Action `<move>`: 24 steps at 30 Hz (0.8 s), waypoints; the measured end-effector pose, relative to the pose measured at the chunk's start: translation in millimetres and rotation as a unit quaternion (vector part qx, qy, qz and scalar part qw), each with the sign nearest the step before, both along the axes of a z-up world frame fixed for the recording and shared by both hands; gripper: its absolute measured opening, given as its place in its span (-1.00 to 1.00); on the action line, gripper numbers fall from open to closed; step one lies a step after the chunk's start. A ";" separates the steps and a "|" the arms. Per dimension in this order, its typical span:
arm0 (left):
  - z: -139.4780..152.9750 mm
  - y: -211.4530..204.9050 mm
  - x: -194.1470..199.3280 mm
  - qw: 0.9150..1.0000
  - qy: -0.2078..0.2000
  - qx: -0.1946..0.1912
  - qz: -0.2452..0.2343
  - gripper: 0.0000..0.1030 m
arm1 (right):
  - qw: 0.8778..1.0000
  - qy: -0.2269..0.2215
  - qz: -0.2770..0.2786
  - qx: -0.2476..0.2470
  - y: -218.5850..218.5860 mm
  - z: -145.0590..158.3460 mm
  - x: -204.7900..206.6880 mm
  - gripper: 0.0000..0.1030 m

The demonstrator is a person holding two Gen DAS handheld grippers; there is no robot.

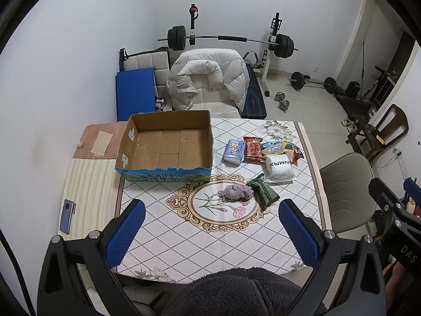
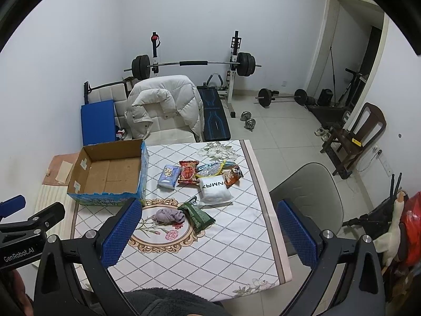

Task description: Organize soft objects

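An empty cardboard box [image 1: 168, 144] [image 2: 108, 175] stands at the table's far left. A bunched purple cloth [image 1: 236, 192] [image 2: 169, 216] lies mid-table beside a green pouch [image 1: 263, 191] [image 2: 197, 214]. Behind them lie a white tissue pack [image 1: 279, 168] [image 2: 214, 188], a blue tissue pack [image 1: 234, 151] [image 2: 168, 177] and several snack packets [image 1: 253, 149] [image 2: 188, 175]. My left gripper [image 1: 213, 230] hangs open above the table's near edge with nothing between its fingers. My right gripper [image 2: 209, 233] is open too, high over the near right part of the table.
A patterned cloth covers the table [image 1: 210, 237]. A phone [image 1: 68, 216] lies on a striped mat at the left. A grey chair [image 2: 307, 197] stands at the table's right side, a chair with a white jacket [image 1: 208, 76] behind it. Weights [image 2: 281, 96] lie on the floor.
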State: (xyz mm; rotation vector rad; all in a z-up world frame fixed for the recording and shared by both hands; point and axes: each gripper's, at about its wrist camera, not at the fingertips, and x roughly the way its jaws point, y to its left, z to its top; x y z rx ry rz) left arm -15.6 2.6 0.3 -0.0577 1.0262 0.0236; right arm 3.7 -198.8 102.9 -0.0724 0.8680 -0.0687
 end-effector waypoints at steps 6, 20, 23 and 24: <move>1.8 -0.9 1.4 1.000 -0.001 -0.003 -0.001 1.00 | 1.000 0.002 0.001 0.002 -2.2 1.1 0.2 1.00; 7.3 1.5 0.4 1.000 -0.010 -0.004 0.003 1.00 | 1.000 -0.004 0.001 0.001 -4.0 13.5 -2.9 1.00; 7.4 1.4 0.4 1.000 -0.009 -0.004 0.003 1.00 | 1.000 -0.004 0.000 0.001 -3.9 14.3 -2.0 1.00; 7.4 1.1 0.1 1.000 -0.009 -0.004 0.003 1.00 | 1.000 -0.005 0.001 0.002 -4.0 14.1 -2.4 1.00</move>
